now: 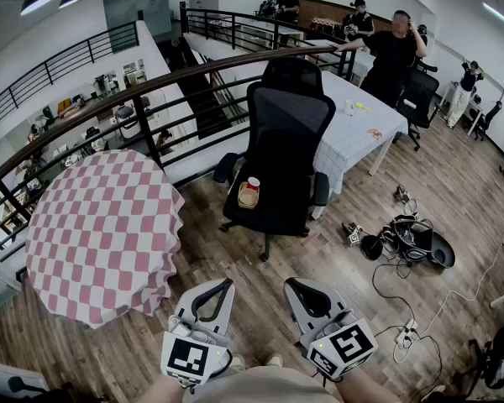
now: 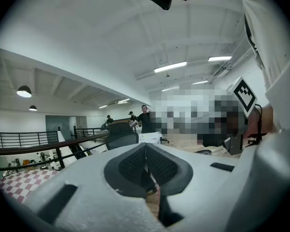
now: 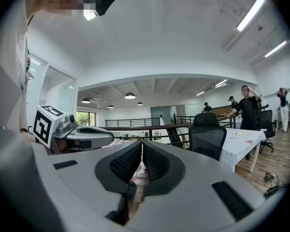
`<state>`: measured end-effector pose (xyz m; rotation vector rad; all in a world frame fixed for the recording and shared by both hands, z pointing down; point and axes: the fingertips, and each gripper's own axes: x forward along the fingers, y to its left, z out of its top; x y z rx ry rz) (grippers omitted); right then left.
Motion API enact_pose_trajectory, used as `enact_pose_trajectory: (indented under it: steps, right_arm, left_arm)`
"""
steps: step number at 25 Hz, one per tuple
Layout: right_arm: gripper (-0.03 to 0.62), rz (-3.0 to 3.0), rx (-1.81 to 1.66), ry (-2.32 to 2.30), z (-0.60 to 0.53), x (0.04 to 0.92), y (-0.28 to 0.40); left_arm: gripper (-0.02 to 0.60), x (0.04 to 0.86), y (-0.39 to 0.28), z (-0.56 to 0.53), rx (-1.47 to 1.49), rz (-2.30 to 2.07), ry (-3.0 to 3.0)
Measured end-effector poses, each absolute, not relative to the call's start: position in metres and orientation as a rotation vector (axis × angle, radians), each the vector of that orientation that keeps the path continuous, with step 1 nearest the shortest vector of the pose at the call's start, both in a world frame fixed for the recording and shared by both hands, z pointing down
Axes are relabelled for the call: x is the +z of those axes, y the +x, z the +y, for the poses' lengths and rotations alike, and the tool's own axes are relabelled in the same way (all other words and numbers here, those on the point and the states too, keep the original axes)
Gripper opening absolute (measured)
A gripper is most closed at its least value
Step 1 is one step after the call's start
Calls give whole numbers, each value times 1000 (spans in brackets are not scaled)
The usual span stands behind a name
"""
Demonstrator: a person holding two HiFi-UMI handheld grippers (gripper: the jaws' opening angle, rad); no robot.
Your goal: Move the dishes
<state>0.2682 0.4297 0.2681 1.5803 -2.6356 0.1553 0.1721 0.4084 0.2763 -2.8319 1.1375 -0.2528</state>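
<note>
The left gripper (image 1: 227, 285) and the right gripper (image 1: 291, 285) hang low in the frame, close to the person. Each has its jaws pressed together with nothing between them. The dishes (image 1: 249, 195), a shallow tan dish with a small cup at its far edge, lie at centre frame on the seat of the black office chair (image 1: 287, 124), well apart from both grippers. The step in hand looks like the approach. To do it well, step closer, part the jaws before reaching, and grip the dish by its rim, level, without knocking the cup. The checked round worktop (image 1: 101, 225) at left seems a likely destination.
</note>
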Motion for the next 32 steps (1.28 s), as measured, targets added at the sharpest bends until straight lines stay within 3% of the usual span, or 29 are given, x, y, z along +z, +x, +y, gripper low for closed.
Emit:
enact_pose_trajectory:
  steps: [32]
  right_arm:
    - [26,-2632,108,1562,439,277,330]
  left_arm:
    - [15,277,224,417,-241,1232,-2809]
